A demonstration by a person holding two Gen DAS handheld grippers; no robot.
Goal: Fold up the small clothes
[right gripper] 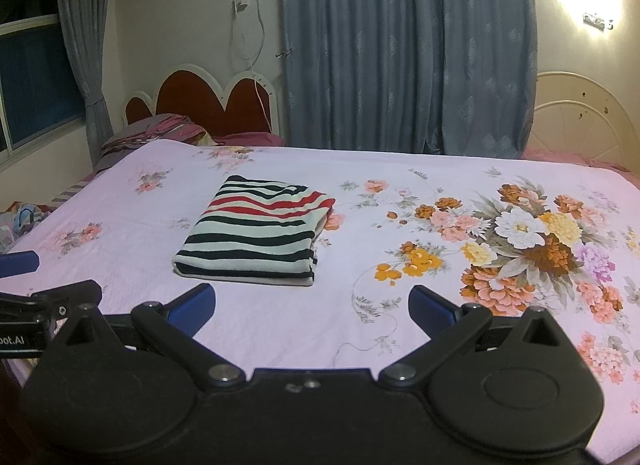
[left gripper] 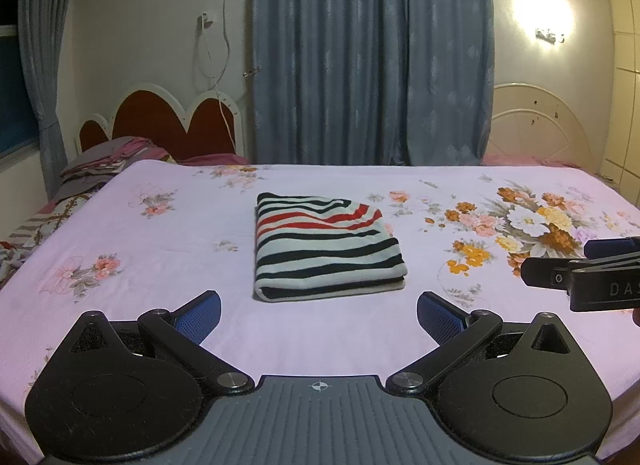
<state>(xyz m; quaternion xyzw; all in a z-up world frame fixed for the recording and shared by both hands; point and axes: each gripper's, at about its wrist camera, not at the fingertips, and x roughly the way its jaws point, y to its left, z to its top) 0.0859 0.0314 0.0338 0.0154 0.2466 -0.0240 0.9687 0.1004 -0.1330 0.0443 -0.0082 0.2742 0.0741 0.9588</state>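
A folded striped shirt (left gripper: 326,247) lies in the middle of the frame on the flowered bedsheet (left gripper: 160,329). Below it, the left gripper (left gripper: 319,315) and the right gripper (right gripper: 312,307) both spread wide, holding nothing, apart from the shirt.

The right gripper (left gripper: 592,265) body shows the letters "DAS", cut by the picture edge. The left gripper (right gripper: 24,289) body shows "oot.AI".
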